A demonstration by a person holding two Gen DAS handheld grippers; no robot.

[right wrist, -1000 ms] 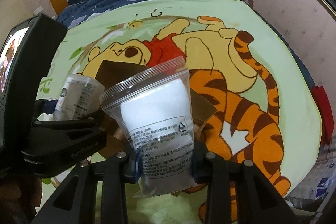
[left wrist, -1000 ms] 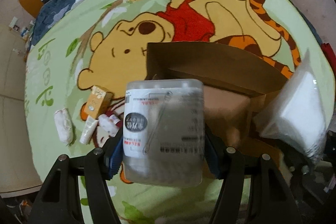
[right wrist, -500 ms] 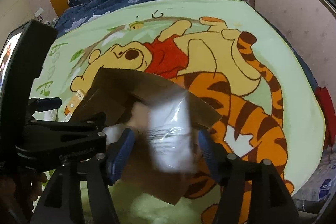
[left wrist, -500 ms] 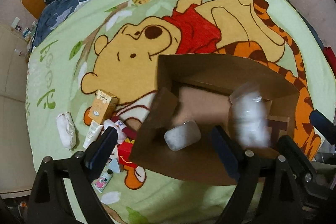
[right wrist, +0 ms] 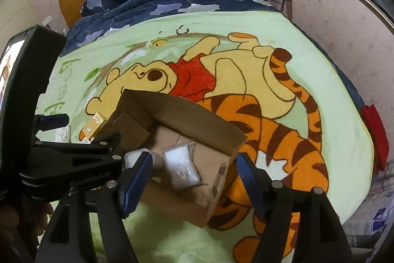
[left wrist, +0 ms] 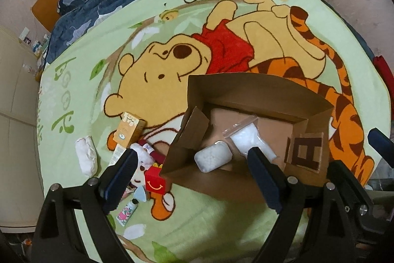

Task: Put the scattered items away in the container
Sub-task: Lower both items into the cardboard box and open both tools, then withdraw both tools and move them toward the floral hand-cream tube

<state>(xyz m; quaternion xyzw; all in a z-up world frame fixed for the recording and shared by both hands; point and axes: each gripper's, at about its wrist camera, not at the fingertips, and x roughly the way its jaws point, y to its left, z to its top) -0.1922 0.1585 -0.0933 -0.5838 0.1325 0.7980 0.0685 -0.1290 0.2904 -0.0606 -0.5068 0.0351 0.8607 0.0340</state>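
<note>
Scattered items, on the bed blanket (left wrist: 81,80), left of the cardboard box (left wrist: 258,93): white pouch (left wrist: 86,159); orange carton (left wrist: 129,130), long axis running up-right; red toy box (left wrist: 155,183); floral tube (left wrist: 126,211). This cluster lies ahead-left of the left tongs (left wrist: 192,179), the nearer pair, which stand wide and empty. Cardboard box holds a white tub (left wrist: 213,159) and a zip bag (right wrist: 182,164). Right tongs (right wrist: 192,183), over the box, jaws opening, nothing gripped.
</note>
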